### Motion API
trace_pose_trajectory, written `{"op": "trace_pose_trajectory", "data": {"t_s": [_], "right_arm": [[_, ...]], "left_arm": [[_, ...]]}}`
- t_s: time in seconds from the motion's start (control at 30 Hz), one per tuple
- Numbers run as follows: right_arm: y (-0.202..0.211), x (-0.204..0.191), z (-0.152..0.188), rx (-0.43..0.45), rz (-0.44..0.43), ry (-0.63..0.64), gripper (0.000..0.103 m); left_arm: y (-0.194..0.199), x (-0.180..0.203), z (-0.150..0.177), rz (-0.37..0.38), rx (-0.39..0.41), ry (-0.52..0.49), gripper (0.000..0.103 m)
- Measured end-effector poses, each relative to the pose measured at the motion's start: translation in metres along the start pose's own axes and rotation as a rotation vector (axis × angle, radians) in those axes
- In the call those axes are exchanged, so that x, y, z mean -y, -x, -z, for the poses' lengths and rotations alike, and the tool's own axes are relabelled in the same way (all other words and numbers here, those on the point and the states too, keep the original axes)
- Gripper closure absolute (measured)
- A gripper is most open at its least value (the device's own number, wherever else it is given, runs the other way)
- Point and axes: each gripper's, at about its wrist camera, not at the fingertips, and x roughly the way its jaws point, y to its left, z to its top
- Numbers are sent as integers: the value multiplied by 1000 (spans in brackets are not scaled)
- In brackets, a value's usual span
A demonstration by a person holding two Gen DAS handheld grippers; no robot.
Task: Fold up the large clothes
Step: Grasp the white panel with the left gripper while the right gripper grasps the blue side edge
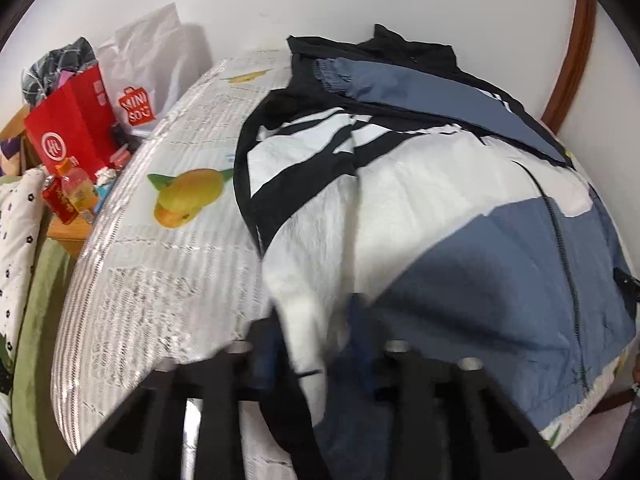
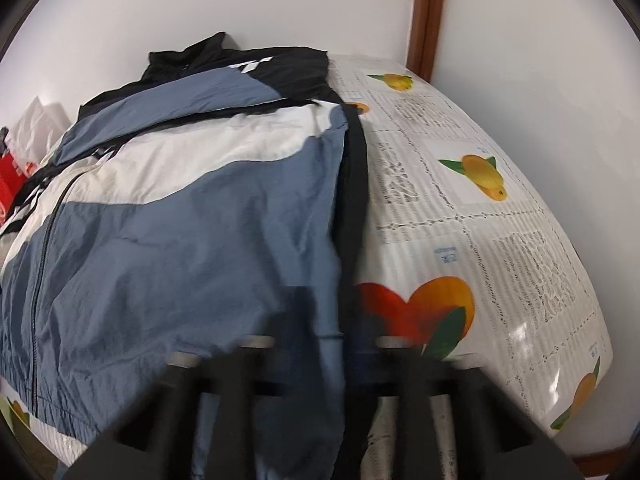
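Fruit-print tablecloth: both hand-held grippers, angled downward, seemingly clamp jacket hem.

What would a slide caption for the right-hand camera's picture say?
Right gripper pinches the hem of a blue, white and black jacket lying on a fruit-print tablecloth.

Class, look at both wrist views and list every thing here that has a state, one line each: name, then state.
Blue, white and black zip-up windbreaker jacket: lying on the table, zipped shut, sleeves folded over the front.
Fruit-print tablecloth: spread flat beneath the jacket.
Left gripper: shut on the jacket's near hem.
Right gripper: shut on the jacket's near hem at its black side edge.
Red paper bag: upright, open, stuffed.
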Motion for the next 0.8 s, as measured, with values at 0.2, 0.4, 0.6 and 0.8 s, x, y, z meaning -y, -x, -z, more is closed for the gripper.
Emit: {"op": "trace_pose_trajectory", "data": {"t_s": [0.2, 0.4, 0.6, 0.8], "right_arm": [[27, 10, 8, 38, -46, -27, 98], [78, 24, 15, 129, -92, -32, 98], [123, 38, 12, 231, -122, -64, 98], [144, 46, -9, 305, -139, -91, 98]], "left_arm": [[23, -5, -1, 22, 27, 52, 95], [71, -7, 3, 126, 150, 46, 96], [106, -8, 0, 171, 238, 35, 96], [120, -13, -24, 169, 299, 49, 96]]}}
